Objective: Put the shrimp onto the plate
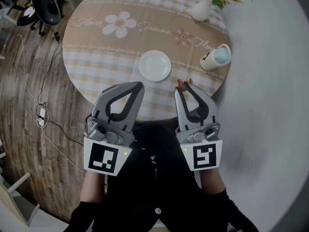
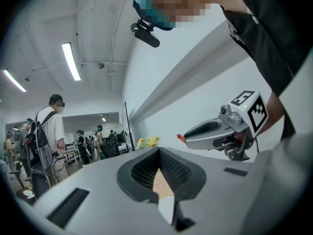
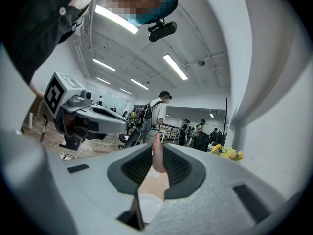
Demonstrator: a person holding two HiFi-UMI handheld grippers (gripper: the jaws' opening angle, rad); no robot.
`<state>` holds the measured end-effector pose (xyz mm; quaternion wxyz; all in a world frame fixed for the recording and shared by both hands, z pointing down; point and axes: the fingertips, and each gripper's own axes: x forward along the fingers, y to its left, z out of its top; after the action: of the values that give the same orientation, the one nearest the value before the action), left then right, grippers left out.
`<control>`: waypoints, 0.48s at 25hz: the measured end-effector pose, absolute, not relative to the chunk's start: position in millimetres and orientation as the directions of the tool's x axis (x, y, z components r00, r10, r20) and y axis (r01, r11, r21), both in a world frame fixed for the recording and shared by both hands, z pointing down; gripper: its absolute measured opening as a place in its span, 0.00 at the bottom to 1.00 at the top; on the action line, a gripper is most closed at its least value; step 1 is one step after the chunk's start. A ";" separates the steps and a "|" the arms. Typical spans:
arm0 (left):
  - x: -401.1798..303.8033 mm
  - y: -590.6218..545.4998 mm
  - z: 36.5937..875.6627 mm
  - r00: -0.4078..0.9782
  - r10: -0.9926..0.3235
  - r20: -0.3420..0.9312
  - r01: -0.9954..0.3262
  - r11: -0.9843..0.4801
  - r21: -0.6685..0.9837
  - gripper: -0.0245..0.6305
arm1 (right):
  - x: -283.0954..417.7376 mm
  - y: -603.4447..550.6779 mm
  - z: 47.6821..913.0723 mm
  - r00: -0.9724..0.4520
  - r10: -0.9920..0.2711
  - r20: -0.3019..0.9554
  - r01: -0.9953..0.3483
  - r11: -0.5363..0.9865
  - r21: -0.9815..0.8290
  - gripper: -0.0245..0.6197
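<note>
Shrimp (image 1: pixel 180 84), pinkish-red, pinched at the tips of the right gripper (image 1: pixel 184 85). It is held over the near edge of the table (image 1: pixel 96 47), not on the plate (image 1: pixel 155 65). Plate lies just beyond and to the left of it, white, bare. Right gripper view: jaws closed onto the shrimp (image 3: pixel 157 156), which stands upright in the narrow slot between the black ribbed pads and pokes past the tips. A slice of the plate (image 3: pixel 149 207) shows low in the gap. Left gripper (image 1: pixel 139 85) is level with the right one, a little apart from it, also at the near table edge. Its own view shows the jaws brought together at the tips with nothing gripped; only a thin sliver of tablecloth and something white shows through the loop between the pads. From that view the right gripper (image 2: pixel 182 138) sits off to the side with an orange-red speck at its tip. Table is round with a beige checked cloth printed with flowers. At its far right stands a white vase (image 1: pixel 202 9) with yellow flowers. A white cup (image 1: pixel 215 57) lies on its side right of the plate. Wood floor (image 1: pixel 29 129) with cables to the left. People stand in the background of both gripper views.
</note>
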<state>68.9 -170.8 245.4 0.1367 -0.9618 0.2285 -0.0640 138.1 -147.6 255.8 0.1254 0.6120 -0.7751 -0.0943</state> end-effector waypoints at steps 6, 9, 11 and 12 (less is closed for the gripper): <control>66.6 -172.4 249.4 0.870 -0.488 0.071 -0.450 -0.844 -0.292 0.04 | 137.0 -155.3 264.4 -0.261 -0.960 0.101 -0.915 0.280 0.291 0.12; 64.0 -173.0 251.3 0.860 -0.505 0.074 -0.466 -0.836 -0.290 0.04 | 135.5 -159.0 270.7 -0.278 -0.954 0.116 -0.906 0.301 0.299 0.12; 61.3 -174.3 252.4 0.852 -0.517 0.076 -0.478 -0.829 -0.290 0.04 | 133.7 -162.5 276.3 -0.290 -0.949 0.126 -0.899 0.315 0.303 0.12; 59.6 -175.4 252.8 0.848 -0.524 0.076 -0.484 -0.826 -0.290 0.04 | 132.5 -164.8 279.2 -0.297 -0.946 0.130 -0.897 0.323 0.303 0.12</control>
<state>59.6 -175.4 252.8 0.1309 -0.9524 0.2645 -0.0764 132.5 -164.8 279.2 0.1431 0.5753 -0.8007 -0.0863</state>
